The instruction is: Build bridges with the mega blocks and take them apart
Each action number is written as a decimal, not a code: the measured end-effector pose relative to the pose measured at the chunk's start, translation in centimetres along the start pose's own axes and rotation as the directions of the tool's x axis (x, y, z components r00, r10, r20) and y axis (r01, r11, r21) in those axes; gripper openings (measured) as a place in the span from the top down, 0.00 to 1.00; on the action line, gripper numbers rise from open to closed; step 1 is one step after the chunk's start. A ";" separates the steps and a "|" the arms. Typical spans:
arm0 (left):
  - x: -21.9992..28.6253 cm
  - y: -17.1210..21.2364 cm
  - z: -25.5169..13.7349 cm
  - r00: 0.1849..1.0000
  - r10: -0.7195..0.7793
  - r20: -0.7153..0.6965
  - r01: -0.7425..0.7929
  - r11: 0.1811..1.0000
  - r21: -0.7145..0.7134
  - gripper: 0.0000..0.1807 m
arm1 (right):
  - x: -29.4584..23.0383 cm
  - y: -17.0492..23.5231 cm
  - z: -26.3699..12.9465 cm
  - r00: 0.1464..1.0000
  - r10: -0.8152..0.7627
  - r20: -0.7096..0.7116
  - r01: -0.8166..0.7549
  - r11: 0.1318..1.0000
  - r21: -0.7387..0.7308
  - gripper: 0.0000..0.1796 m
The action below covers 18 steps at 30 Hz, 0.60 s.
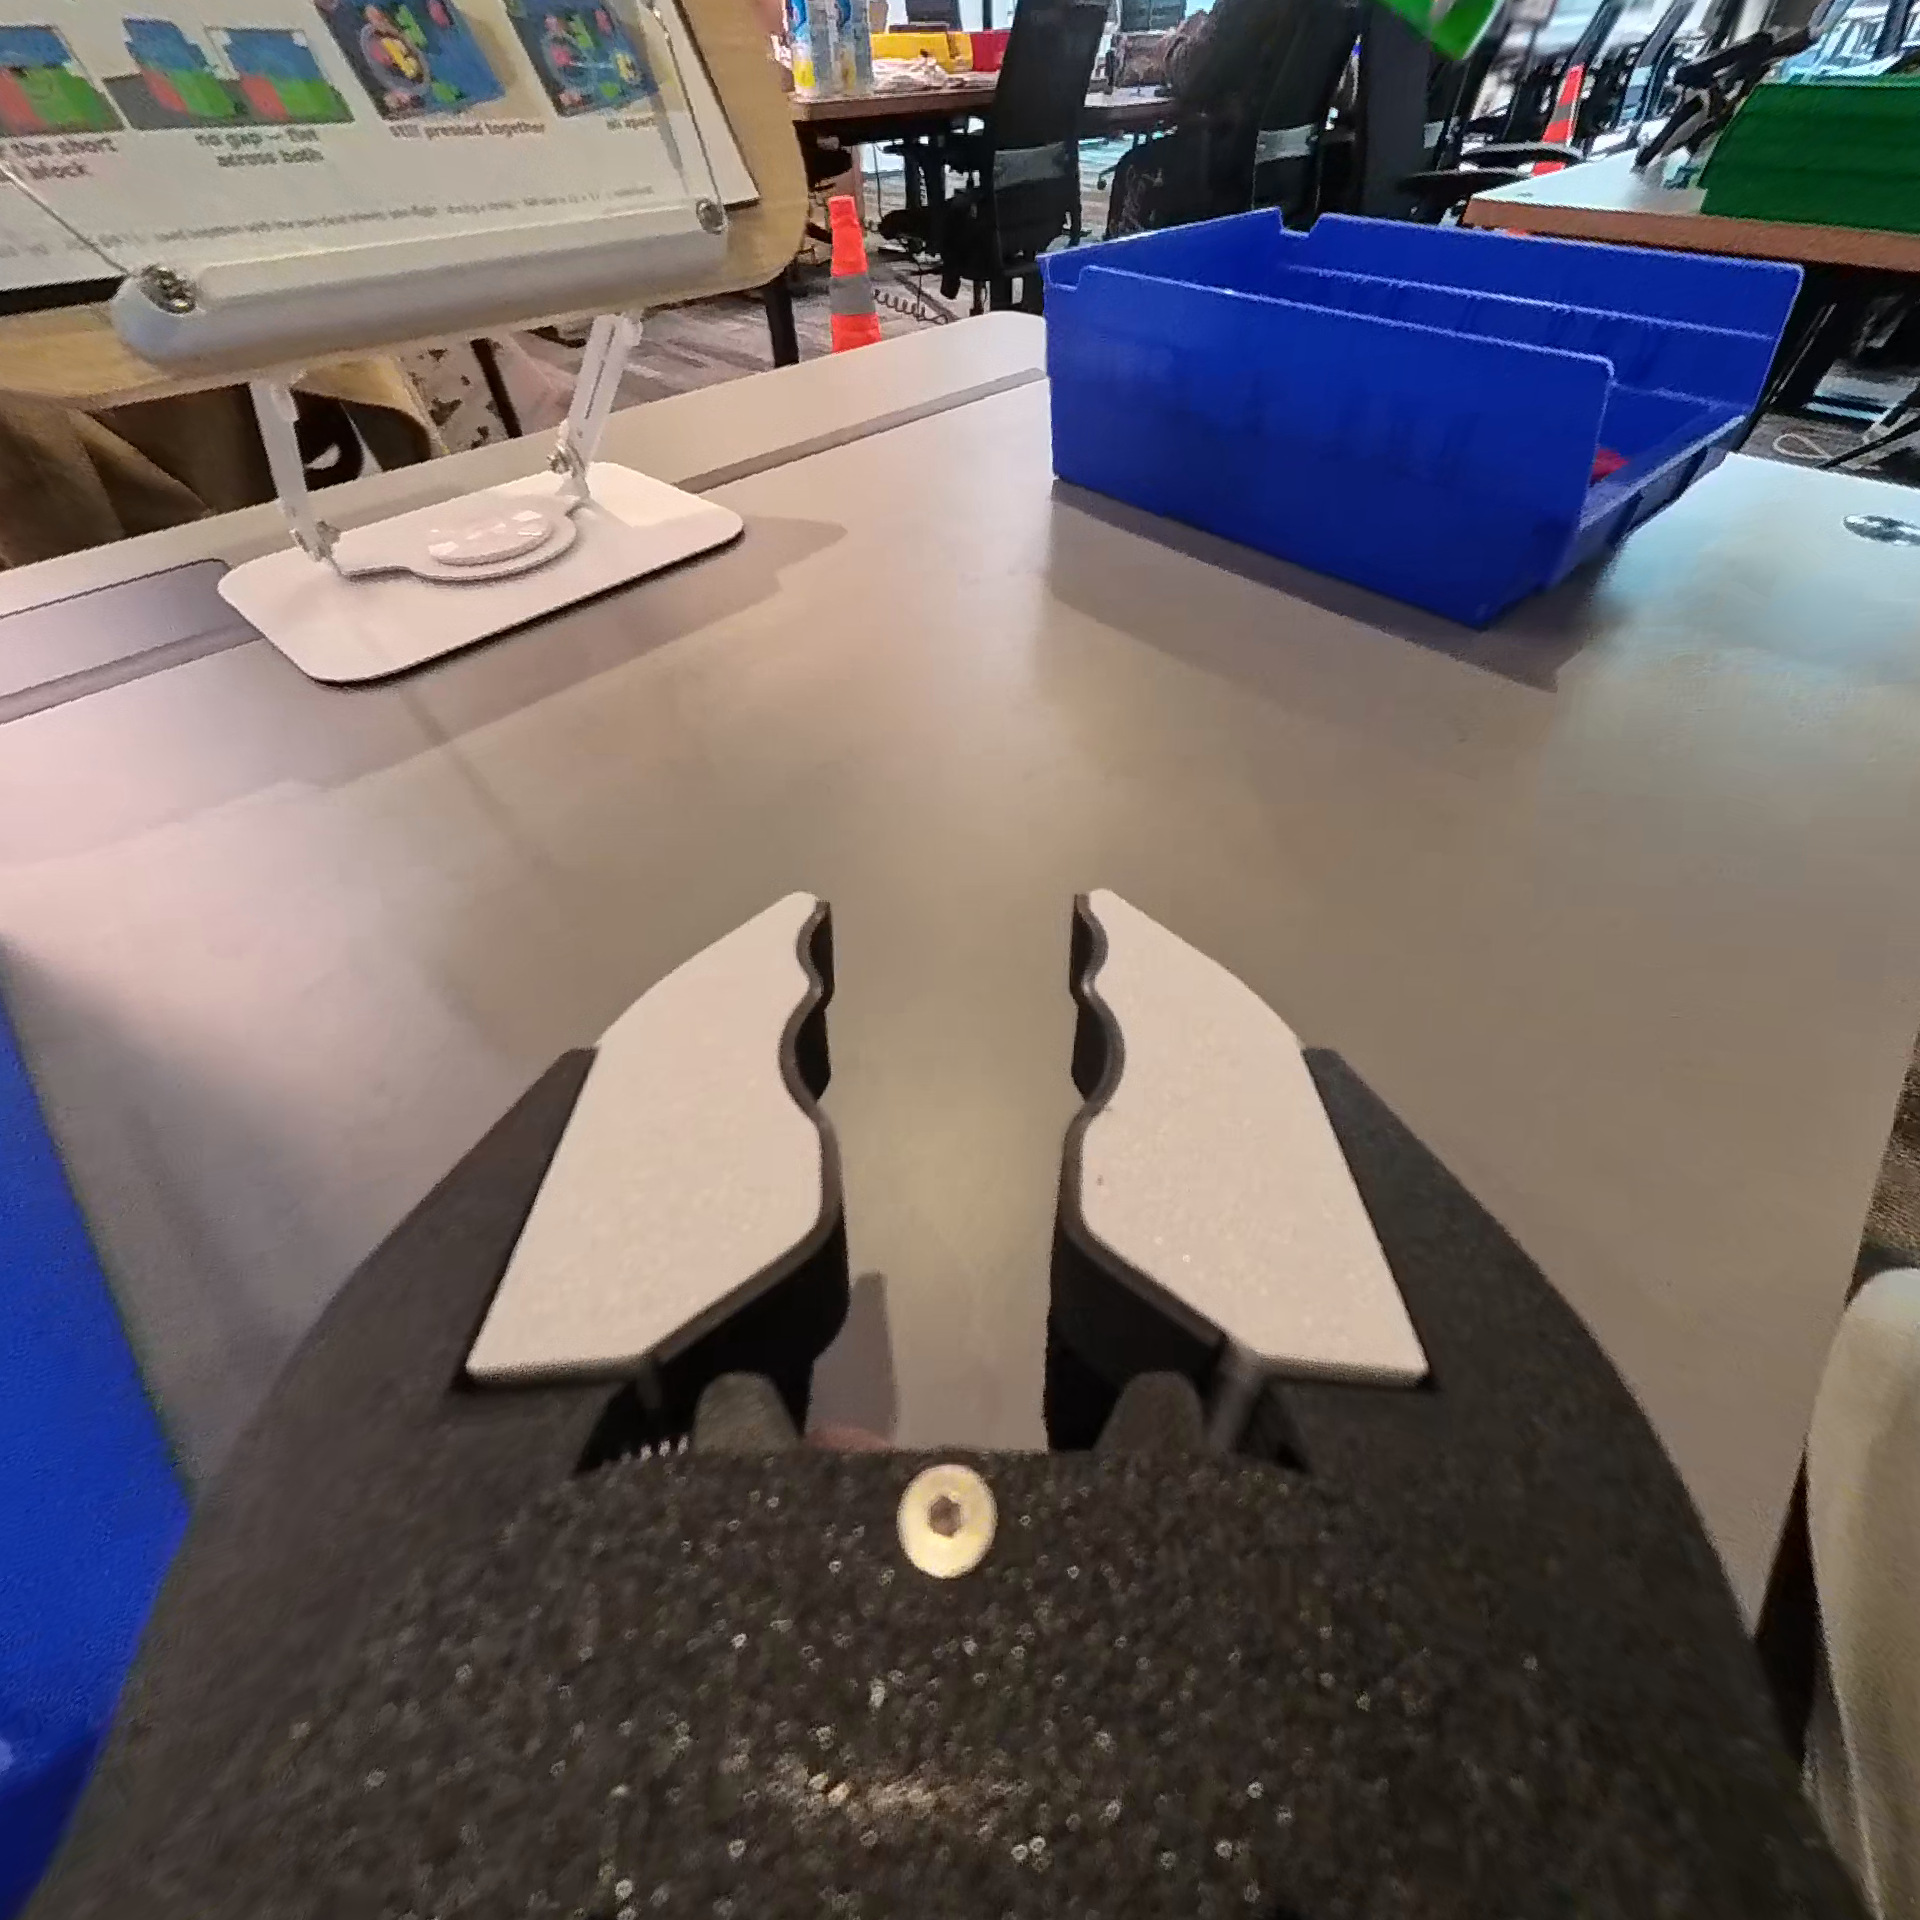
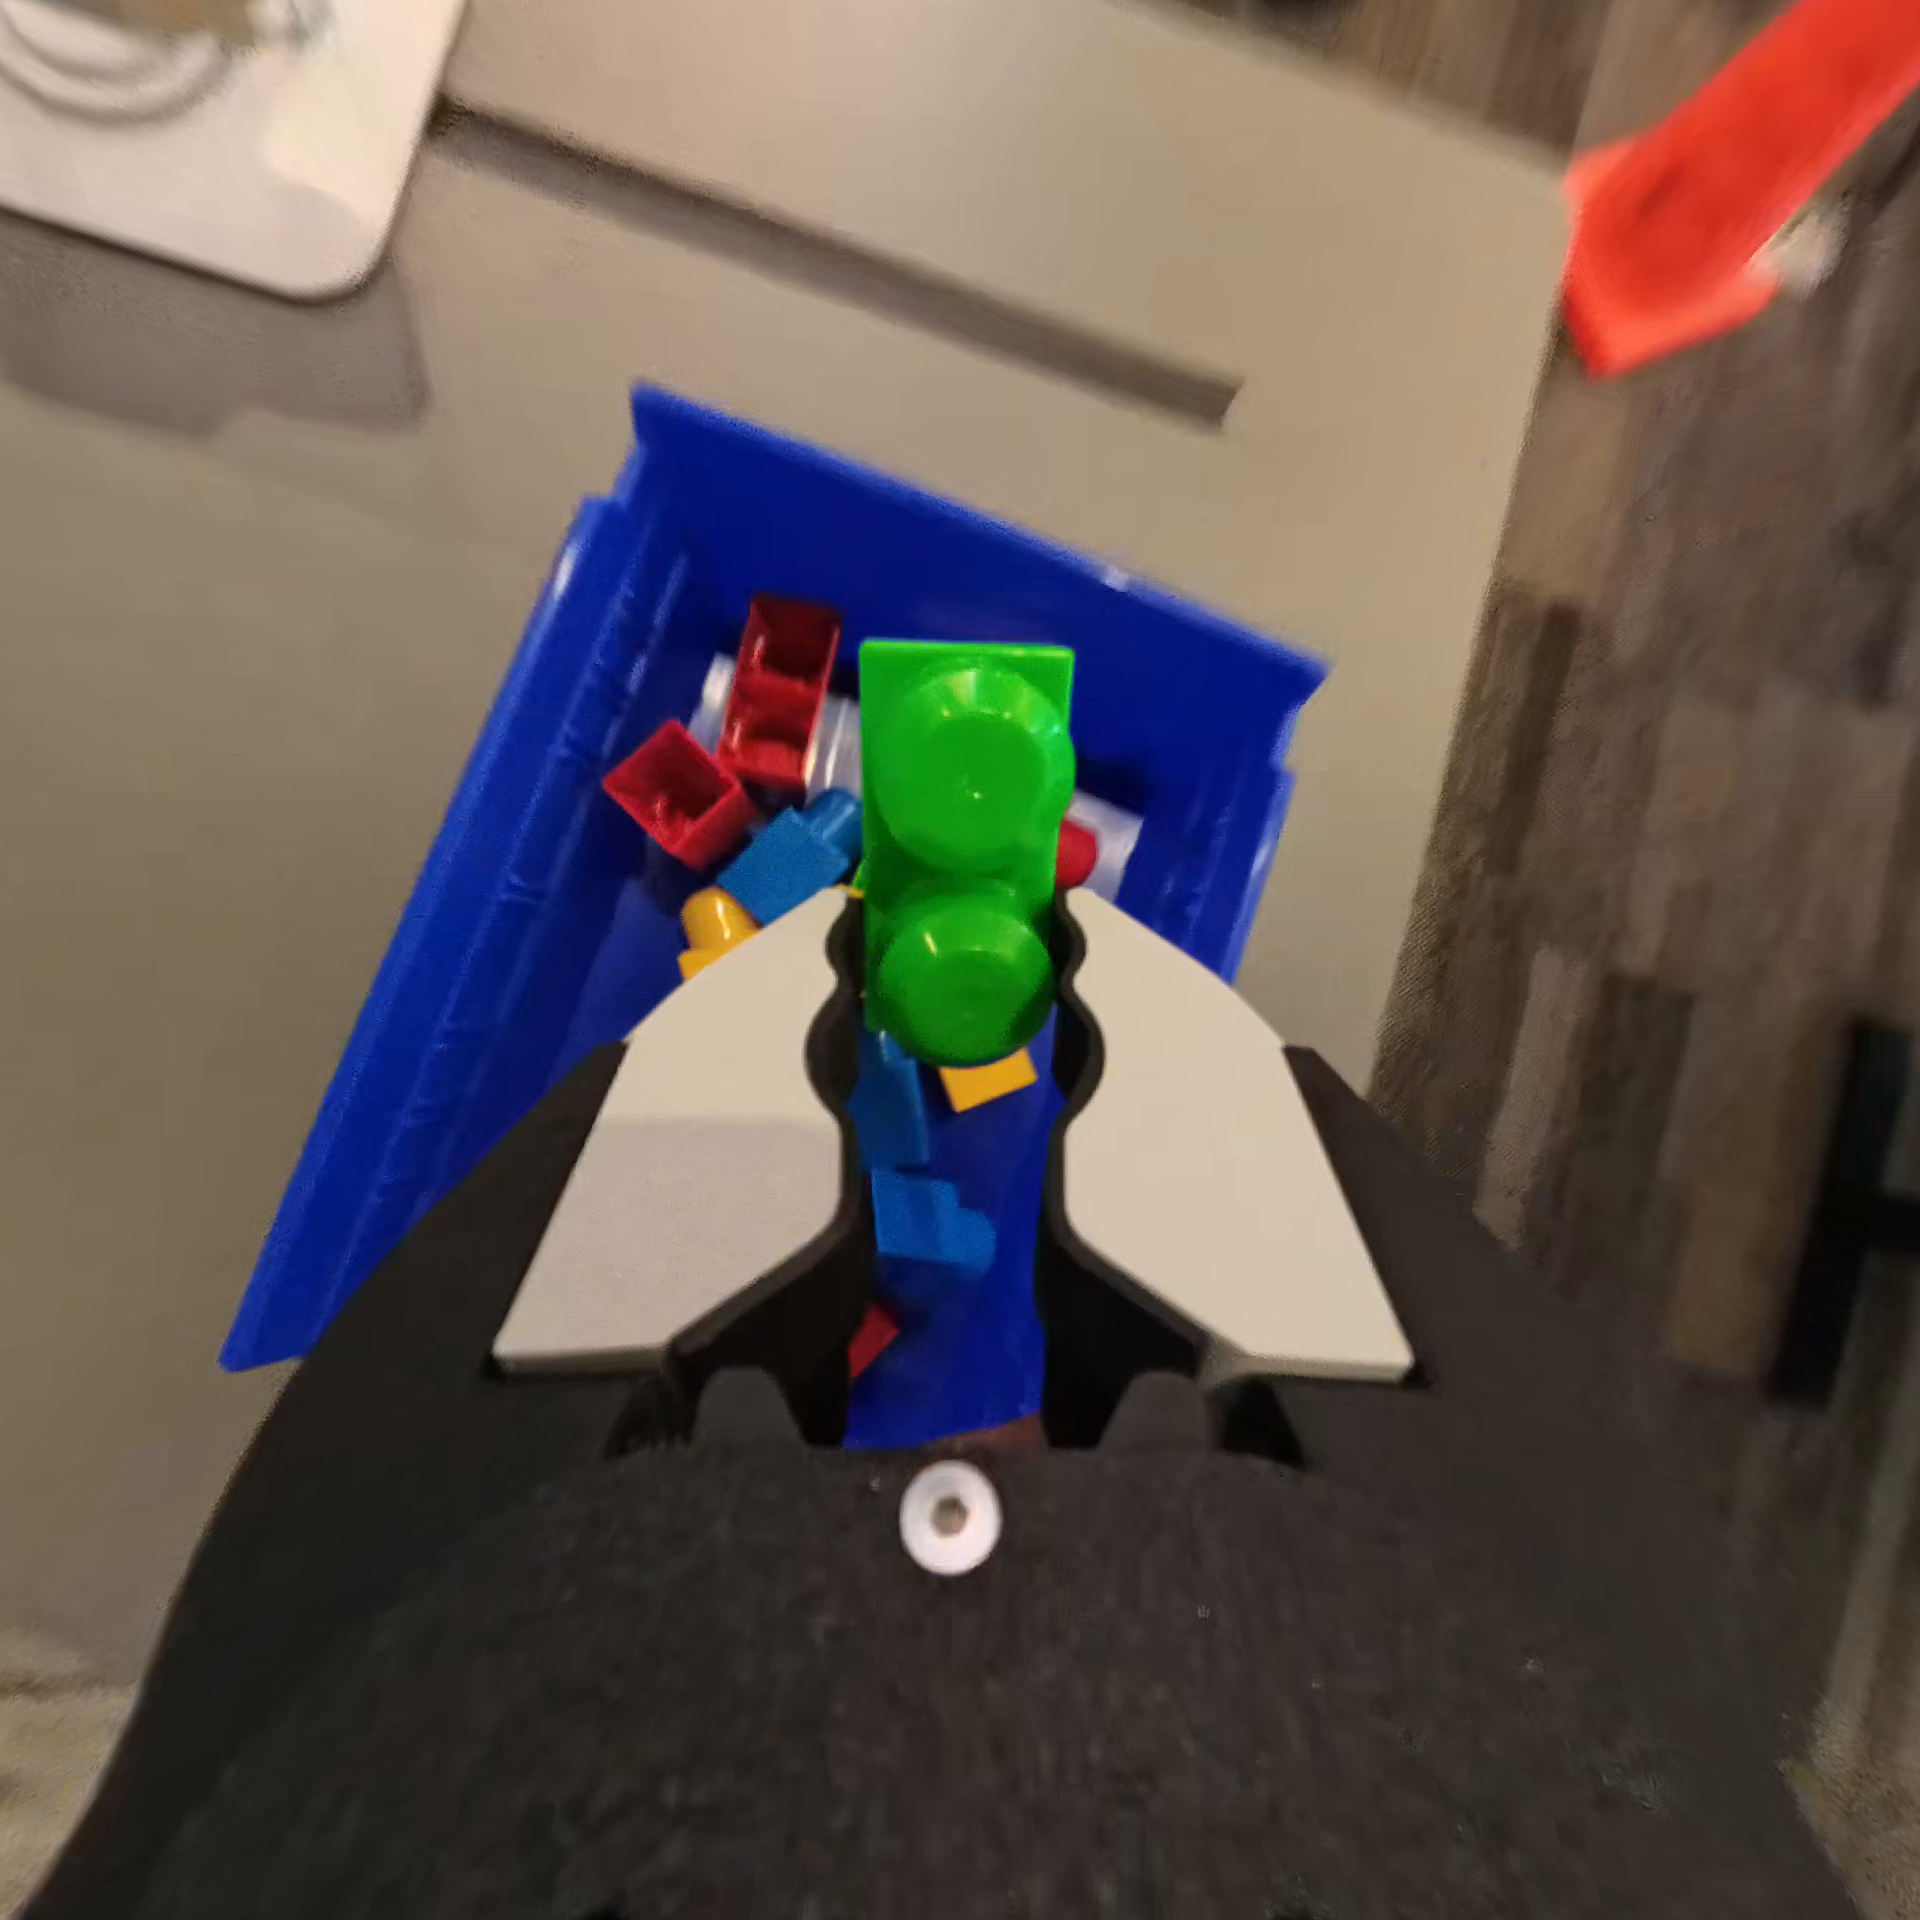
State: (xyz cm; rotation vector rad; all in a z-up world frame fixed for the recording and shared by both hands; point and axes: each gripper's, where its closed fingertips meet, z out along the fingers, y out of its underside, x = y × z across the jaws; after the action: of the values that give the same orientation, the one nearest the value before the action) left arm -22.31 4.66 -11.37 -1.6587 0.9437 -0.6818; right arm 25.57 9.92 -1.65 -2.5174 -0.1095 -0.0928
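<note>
In the right wrist view my right gripper (image 2: 954, 914) is shut on a green two-stud block (image 2: 966, 790) and holds it above a blue bin (image 2: 499, 935). The bin holds several loose blocks: red blocks (image 2: 779, 686), blue blocks (image 2: 790, 857) and a yellow one (image 2: 712, 925). In the left wrist view my left gripper (image 1: 951, 935) is open and empty, low over the grey table (image 1: 1039, 727). The same blue bin (image 1: 1330, 447) stands ahead of it to the right. A green blur (image 1: 1439, 21) at the top edge is the held block seen from below.
A white stand (image 1: 478, 561) holding an instruction sheet (image 1: 343, 114) sits at the back left of the table. Another blue object (image 1: 62, 1403) is at the left edge. An orange cone (image 1: 852, 275), chairs and desks stand beyond. The table's right edge (image 2: 1455, 727) meets wood-patterned floor.
</note>
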 end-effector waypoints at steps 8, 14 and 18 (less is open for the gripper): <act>0.4 0.0 0.4 0.999 0.054 0.001 -0.054 0.999 -0.002 0.76 | 1.1 3.6 9.3 0.993 0.120 -0.007 -0.113 0.908 -0.404 0.81; 0.6 0.0 0.4 0.998 0.052 -0.017 -0.052 0.999 0.003 0.76 | 2.9 4.3 12.6 0.982 0.151 -0.117 -0.190 0.848 -0.496 0.81; 0.7 0.0 0.3 0.998 0.059 -0.022 -0.059 0.998 0.003 0.76 | 3.2 4.8 13.6 0.974 0.177 -0.138 -0.223 0.835 -0.503 0.81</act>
State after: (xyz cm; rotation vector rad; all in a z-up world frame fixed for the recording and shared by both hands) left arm -21.71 4.24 -11.51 -1.6181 1.0038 -0.6625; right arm 29.77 14.11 -15.15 -3.0405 0.2519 -0.1631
